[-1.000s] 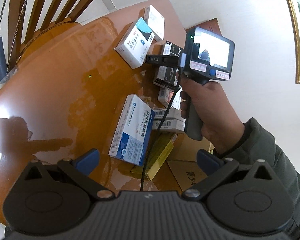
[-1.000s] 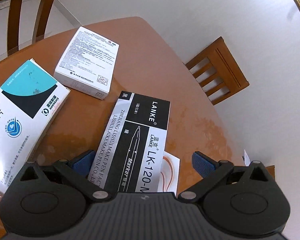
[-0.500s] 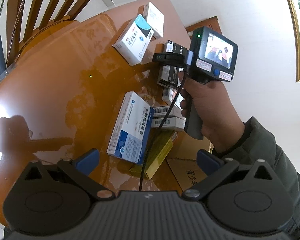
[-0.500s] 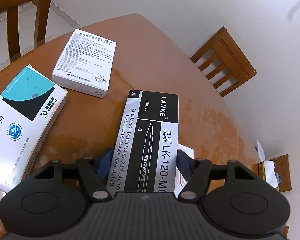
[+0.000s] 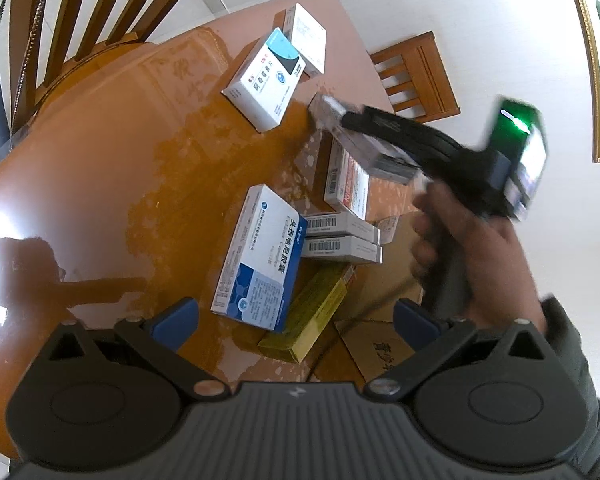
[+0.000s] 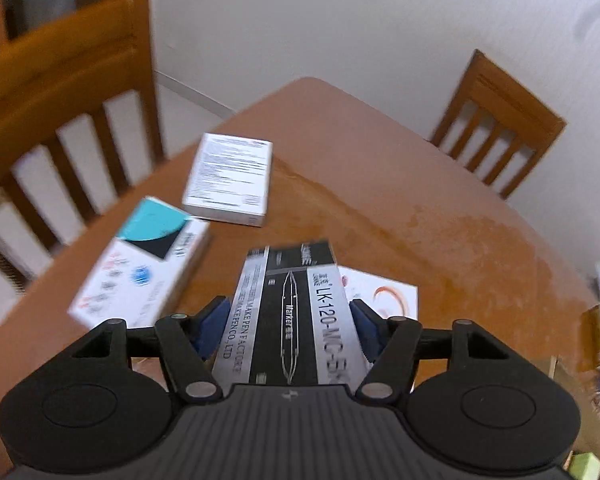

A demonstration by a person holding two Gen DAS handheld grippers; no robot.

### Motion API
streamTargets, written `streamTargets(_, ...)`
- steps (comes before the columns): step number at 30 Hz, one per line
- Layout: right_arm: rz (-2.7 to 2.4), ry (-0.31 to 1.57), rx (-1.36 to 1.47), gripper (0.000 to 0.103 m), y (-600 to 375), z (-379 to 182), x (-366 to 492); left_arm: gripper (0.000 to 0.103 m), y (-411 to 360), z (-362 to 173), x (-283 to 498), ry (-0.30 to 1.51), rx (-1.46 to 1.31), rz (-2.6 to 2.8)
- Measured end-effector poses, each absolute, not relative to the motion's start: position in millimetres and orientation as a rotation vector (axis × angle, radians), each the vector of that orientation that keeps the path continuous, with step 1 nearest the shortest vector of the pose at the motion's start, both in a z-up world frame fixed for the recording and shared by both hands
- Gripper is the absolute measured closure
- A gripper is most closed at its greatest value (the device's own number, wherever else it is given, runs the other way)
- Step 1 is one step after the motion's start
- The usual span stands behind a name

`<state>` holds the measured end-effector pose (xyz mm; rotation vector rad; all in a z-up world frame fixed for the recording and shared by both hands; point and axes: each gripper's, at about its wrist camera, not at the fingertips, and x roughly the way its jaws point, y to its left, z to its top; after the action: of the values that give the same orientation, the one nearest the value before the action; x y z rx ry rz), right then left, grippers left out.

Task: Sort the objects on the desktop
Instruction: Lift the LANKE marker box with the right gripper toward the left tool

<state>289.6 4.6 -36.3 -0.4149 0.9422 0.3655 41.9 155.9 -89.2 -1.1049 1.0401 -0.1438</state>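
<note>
Two tongs: one busy, one idle, which suits a sort done one box at a time.
Right tongs [image 6: 286, 322]: clenched on the marker box [image 6: 288, 320], blue pads pressing its two long sides, so the box sits lengthwise along the fingers.
Marker box: low centre of the right wrist frame, apparently lifted clear of the table [image 6: 420, 184] (blur hides the gap), a white leaflet [image 6: 384, 294] showing under it.
Left tongs [image 5: 296, 318]: released, jaws wide, hanging over the clutter, probably waiting for a turn.
Below the left tongs: blue-and-white box [image 5: 260, 256] and yellow box [image 5: 312, 312], lower centre, side by side.
Far boxes: teal-cornered box [image 6: 144, 256] left of centre, white box [image 6: 232, 178] above it, lying flat and apart.
Judgement: carrying step, with most boxes unsorted.
</note>
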Motion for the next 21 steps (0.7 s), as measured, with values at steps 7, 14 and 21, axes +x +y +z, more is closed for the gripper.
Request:
streamTargets(7, 0.466, 0.998, -0.347, 0.034, -28, -14, 260, 0.000, 163, -105, 51, 1.021, -1.204, -0.124)
streamTargets(14, 0.520, 1.053, -0.344, 0.034, -49, -14, 233, 0.000, 168, -106, 63, 0.997, -1.197, -0.103)
streamTargets(21, 0.553, 1.039, -0.357, 0.034, -58, -13, 216, 0.000, 161, -120, 75, 1.016, -1.305, -0.130)
